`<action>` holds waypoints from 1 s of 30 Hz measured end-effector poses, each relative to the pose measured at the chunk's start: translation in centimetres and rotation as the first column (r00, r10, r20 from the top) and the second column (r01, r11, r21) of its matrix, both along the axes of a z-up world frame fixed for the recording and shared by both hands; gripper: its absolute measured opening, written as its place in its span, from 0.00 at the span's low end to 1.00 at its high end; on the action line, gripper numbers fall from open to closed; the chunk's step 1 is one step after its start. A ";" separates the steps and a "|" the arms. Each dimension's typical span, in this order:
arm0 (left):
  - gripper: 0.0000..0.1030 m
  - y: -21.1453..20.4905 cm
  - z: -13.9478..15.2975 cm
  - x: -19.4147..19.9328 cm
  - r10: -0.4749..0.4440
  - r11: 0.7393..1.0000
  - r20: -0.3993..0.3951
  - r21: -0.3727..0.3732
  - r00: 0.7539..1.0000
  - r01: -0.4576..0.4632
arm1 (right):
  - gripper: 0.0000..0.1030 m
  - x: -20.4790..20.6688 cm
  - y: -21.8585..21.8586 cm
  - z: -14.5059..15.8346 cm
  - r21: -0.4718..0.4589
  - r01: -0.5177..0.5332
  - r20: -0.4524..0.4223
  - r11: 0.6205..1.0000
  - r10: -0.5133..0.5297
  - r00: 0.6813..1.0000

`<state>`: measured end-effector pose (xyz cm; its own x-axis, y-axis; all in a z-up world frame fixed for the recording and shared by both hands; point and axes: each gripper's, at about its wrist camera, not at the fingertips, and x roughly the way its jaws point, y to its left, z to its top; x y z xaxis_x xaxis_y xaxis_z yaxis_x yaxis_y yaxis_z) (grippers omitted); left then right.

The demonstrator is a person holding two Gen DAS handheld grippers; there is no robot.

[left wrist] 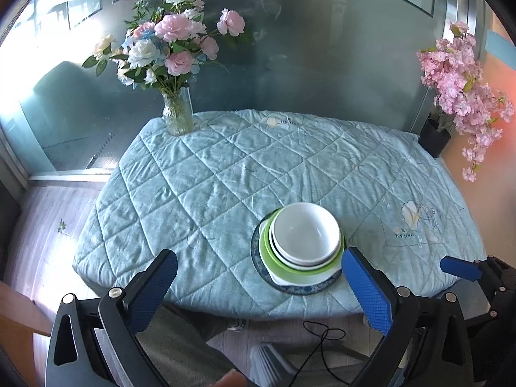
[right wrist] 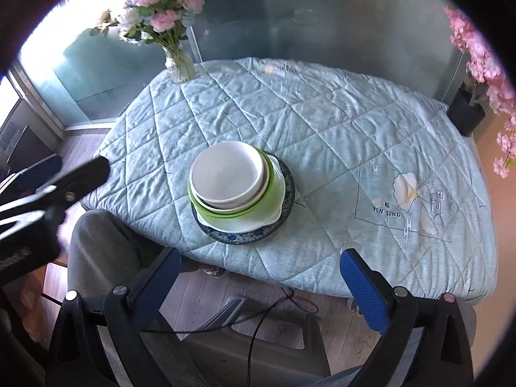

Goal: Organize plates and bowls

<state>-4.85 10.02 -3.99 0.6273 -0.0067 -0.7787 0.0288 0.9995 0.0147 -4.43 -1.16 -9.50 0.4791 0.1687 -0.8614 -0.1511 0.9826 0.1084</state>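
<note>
your left gripper (left wrist: 258, 290) hangs just off the near edge of the tabletop (left wrist: 209, 177), jaws spread wide and holding nothing. further left and back, a glass vase (left wrist: 177, 116) of pink and white flowers stands at the far left corner of the quilted blue cover. moving right, the stack sits near the front edge: a white bowl (left wrist: 304, 230) nested on another white bowl, in a green bowl (left wrist: 274, 258), on a white plate (left wrist: 300, 279), all on a dark blue patterned plate (left wrist: 258, 258). your right gripper (right wrist: 261, 277) is also spread wide and empty, off the near edge, with the stack ahead and to its left. at far right a black pot (left wrist: 433, 138) of pink blossoms stands by the back corner.
</note>
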 end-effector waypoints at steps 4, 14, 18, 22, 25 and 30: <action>0.99 -0.1 -0.2 -0.7 0.001 1.000 -0.014 -0.001 1.000 -0.001 | 0.96 -0.8 0.3 0.8 -0.012 -0.011 0.028 1.000 0.011 1.000; 0.99 -0.1 -0.4 -0.9 -0.013 1.000 -0.005 0.001 1.000 0.013 | 0.96 -1.4 0.2 1.1 -0.031 -0.004 0.037 1.000 0.005 0.999; 0.99 -0.1 -0.8 -0.8 -0.020 1.000 -0.013 0.005 1.000 0.020 | 0.96 -1.3 0.6 0.9 -0.029 -0.013 0.031 1.000 0.014 0.999; 0.99 -0.1 -1.2 -0.6 -0.020 1.000 -0.018 0.004 1.000 0.020 | 0.96 -1.2 0.8 0.7 -0.036 -0.018 0.026 0.999 0.019 0.999; 0.99 -0.1 -1.6 -0.3 -0.009 1.000 -0.021 0.020 1.000 0.009 | 0.96 -1.0 0.9 0.3 -0.048 -0.015 0.018 0.999 0.016 1.000; 0.99 -0.3 -2.0 0.0 -0.014 1.000 -0.026 0.019 1.000 0.015 | 0.96 -0.7 1.0 0.0 -0.061 -0.018 0.007 0.998 0.018 1.000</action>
